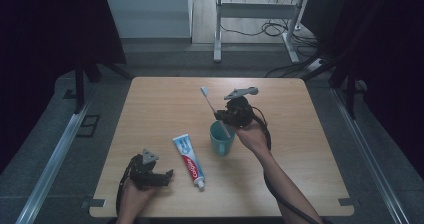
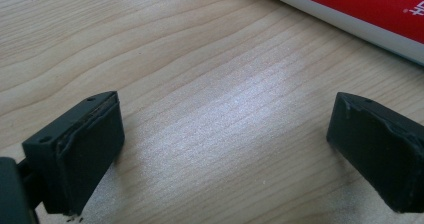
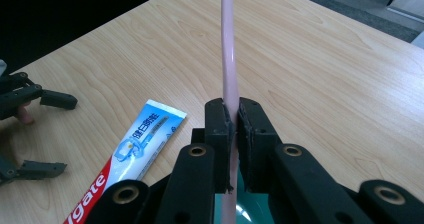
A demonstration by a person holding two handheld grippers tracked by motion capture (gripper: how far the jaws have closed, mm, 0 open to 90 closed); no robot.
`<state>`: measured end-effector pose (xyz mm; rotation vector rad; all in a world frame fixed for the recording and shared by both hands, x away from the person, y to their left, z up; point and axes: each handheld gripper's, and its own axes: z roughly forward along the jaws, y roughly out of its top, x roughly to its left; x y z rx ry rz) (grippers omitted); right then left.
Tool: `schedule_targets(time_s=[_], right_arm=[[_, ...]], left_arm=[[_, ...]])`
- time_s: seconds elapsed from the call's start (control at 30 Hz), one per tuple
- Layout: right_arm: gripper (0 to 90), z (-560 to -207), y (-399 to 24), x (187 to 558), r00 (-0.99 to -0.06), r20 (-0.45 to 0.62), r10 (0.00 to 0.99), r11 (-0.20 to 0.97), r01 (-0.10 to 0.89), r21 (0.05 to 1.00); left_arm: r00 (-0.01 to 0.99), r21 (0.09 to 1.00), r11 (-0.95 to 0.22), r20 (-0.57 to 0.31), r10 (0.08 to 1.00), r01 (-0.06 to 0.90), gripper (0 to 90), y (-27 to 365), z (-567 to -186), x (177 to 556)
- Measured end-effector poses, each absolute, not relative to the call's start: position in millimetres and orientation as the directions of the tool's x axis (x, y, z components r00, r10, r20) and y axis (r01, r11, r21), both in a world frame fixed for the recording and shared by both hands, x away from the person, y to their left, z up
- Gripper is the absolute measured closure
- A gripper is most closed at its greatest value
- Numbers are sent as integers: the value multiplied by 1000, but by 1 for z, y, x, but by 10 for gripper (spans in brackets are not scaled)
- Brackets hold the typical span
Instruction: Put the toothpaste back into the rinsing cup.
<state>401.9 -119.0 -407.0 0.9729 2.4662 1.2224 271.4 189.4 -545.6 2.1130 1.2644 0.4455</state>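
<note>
Nearest, at the table's (image 1: 150,104) front left: left gripper (image 1: 167,176), jaws wide apart, holding nothing. Just right: toothpaste tube (image 1: 190,161) lying flat. Further right: teal cup (image 1: 221,139), and right gripper (image 3: 233,121) above it, clamped tight on pink toothbrush (image 3: 227,44), lower end over cup.

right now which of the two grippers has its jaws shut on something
The right gripper: its jaws are clamped on the pink toothbrush above the teal cup. The left gripper rests open, with bare table between its jaws.
</note>
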Motion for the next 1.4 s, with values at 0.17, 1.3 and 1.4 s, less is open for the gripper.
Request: schedule_targets(time_s=[0.17, 1.3, 1.4], right_arm=[[834, -414, -119, 402, -757, 93, 647, 438, 469, 767], [824, -458, -124, 402, -748, 140, 649, 442, 520, 730], [823, -460, -125, 402, -750, 144, 646, 448, 524, 724]], left_arm=[[483, 666, -342, -31, 875, 663, 19, 189, -546, 271], [483, 666, -342, -31, 875, 663, 19, 189, -546, 271], [483, 666, -342, -31, 875, 663, 19, 189, -546, 271]])
